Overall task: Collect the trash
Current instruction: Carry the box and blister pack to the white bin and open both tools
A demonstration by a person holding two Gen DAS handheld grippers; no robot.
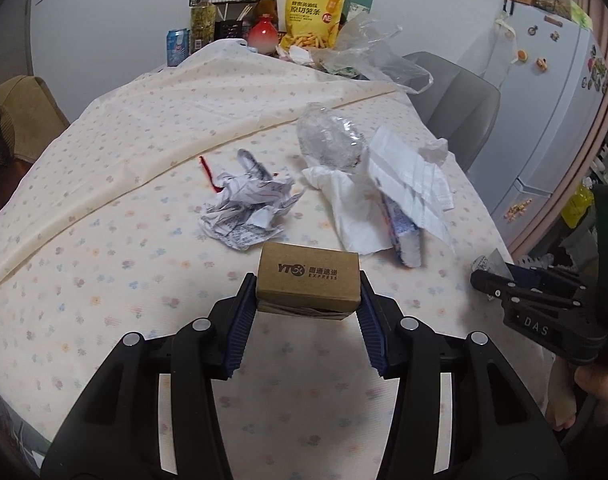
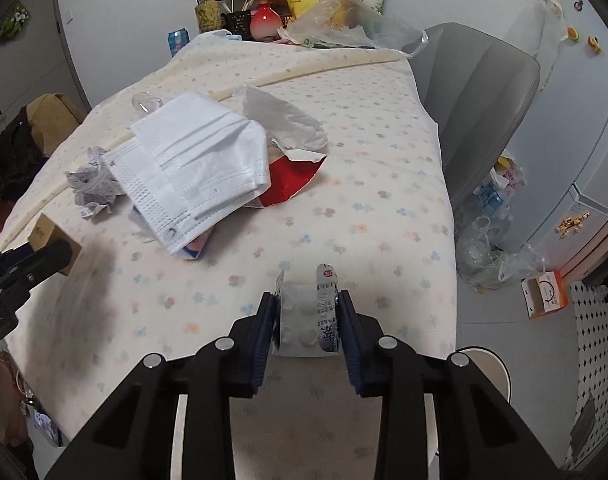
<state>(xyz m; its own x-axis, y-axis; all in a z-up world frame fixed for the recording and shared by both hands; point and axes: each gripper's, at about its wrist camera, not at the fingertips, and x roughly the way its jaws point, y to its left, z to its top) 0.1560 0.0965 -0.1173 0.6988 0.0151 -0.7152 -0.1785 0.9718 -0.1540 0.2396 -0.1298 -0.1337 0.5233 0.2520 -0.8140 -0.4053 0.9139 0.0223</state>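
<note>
My left gripper [image 1: 308,300] is shut on a small brown cardboard box [image 1: 309,280] and holds it above the flowered tablecloth [image 1: 104,280]. My right gripper [image 2: 306,320] is shut on a silver blister pack [image 2: 308,316] over the table's near edge. Beyond lie crumpled printed paper [image 1: 248,204], a crushed clear plastic bottle [image 1: 330,140], white tissue [image 1: 354,216], white face masks [image 2: 192,164] and a torn red wrapper [image 2: 288,180]. The right gripper also shows in the left wrist view [image 1: 480,278], and the left gripper with the box in the right wrist view [image 2: 54,246].
At the table's far end stand a yellow snack bag [image 1: 312,16], a clear plastic bag [image 1: 380,56], a can [image 1: 177,46], a bottle and a wire basket. A grey chair [image 2: 476,104] stands right of the table. A bag of bottles [image 2: 492,240] and a small carton [image 2: 544,294] lie on the floor.
</note>
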